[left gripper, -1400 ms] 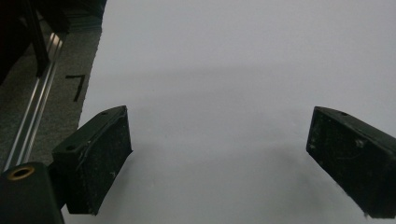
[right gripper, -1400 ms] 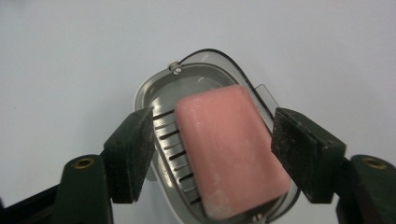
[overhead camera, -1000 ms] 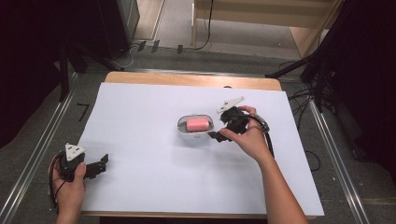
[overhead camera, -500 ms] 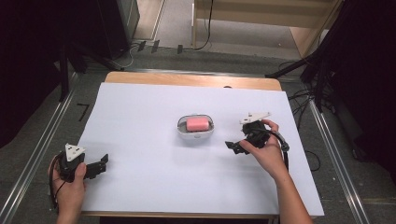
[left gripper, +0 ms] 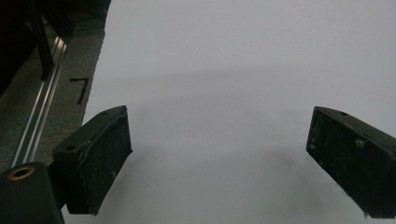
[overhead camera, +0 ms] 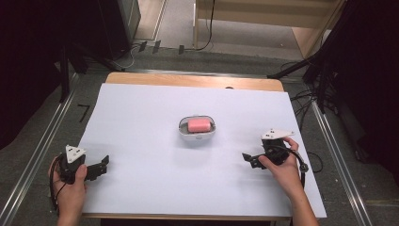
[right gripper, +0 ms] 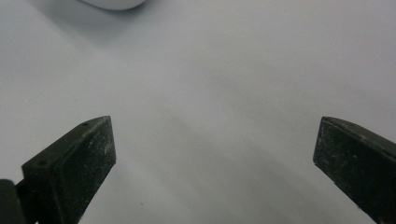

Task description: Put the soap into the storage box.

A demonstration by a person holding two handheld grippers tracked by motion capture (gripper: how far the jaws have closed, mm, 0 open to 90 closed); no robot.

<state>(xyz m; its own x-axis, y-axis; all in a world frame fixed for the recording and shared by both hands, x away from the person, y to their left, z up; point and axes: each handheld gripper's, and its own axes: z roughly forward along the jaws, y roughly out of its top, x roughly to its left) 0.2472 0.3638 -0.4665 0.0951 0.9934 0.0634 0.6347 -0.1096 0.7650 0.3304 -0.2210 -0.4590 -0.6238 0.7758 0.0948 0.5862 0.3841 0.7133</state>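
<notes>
Two tools wide open over a white worktop [overhead camera: 141, 117].
Left tool [overhead camera: 99, 167] at 8 o'clock, right tool [overhead camera: 249, 160] at 4; both empty, pink block [overhead camera: 199, 125] in bowl [overhead camera: 197, 135] centre.

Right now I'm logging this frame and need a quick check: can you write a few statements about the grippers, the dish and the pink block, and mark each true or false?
1. The pink block lies inside the small white dish. True.
2. The right gripper is clamped on the dish. False: its jaws stand wide apart over bare white sheet, apart from the dish.
3. The left gripper is open with nothing between its jaws. True.
4. The dish sits at the table's left edge, beside the left gripper. False: it sits near the middle of the white sheet.
5. Both grippers are held in a person's hands. True.
</notes>
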